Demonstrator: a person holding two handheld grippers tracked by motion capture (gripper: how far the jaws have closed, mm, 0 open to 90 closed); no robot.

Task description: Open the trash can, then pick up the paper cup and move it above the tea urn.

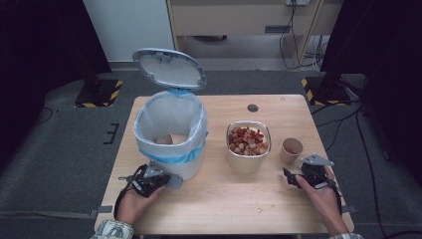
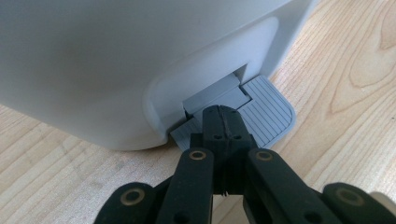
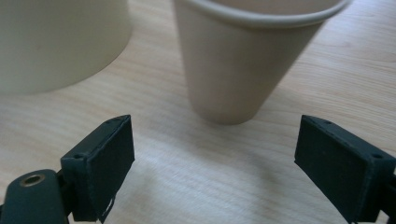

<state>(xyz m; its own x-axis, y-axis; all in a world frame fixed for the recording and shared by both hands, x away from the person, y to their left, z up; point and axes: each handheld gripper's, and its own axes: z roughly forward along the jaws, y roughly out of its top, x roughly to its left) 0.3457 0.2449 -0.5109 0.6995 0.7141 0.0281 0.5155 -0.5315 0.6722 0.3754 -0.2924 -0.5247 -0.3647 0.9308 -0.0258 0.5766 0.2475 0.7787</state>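
A white pedal bin with a blue-edged liner stands at the table's left, its grey lid raised. Inside lie a couple of tan paper cups. My left gripper is shut, and its closed tips rest on the inner part of the grey ribbed pedal at the bin's base. A small tan paper cup stands upright at the right. My right gripper sits just in front of it, open. The paper cup stands ahead of the gap in the right gripper view, beyond both pads.
A cream bowl heaped with red and brown nuts or shells stands mid-table between bin and cup; its wall appears left of the cup. A dark round hole marks the table's far side. Cables and striped stand bases lie on the floor beyond.
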